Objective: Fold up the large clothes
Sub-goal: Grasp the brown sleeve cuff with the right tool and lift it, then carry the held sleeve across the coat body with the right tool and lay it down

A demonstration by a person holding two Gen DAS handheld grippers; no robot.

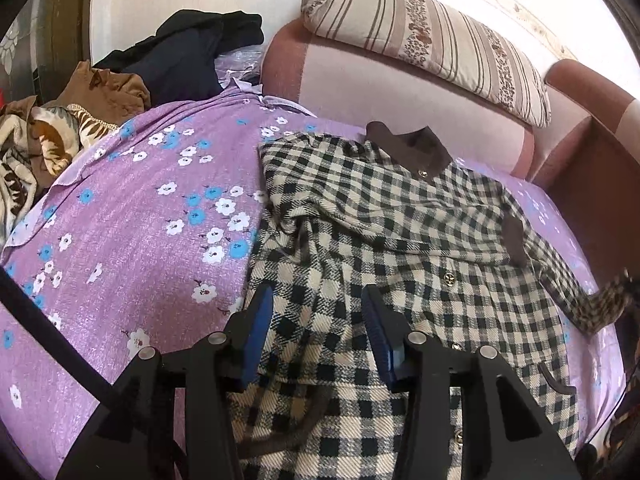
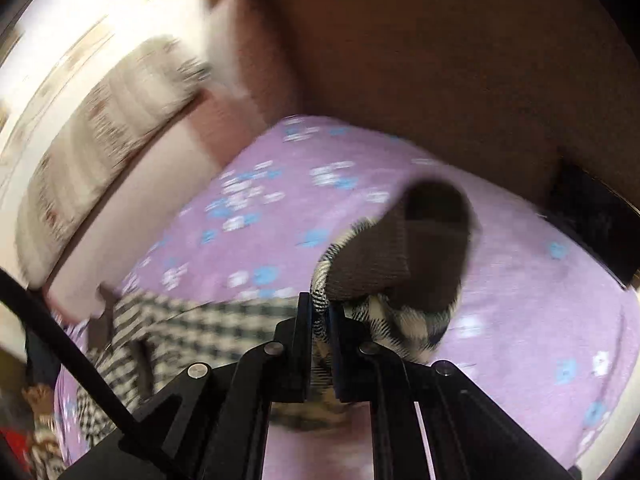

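with the checked jacket (image 1: 384, 240) spread on the floral sheet (image 1: 132, 216), the right gripper (image 2: 320, 312), clenched on its brown-cuffed sleeve (image 2: 384, 256), should carry it flat across the chest, while the released left gripper (image 1: 316, 316) pins the body.

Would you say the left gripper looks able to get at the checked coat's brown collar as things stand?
Probably yes: the left gripper is open above the checked coat, and nothing lies between it and the brown collar.
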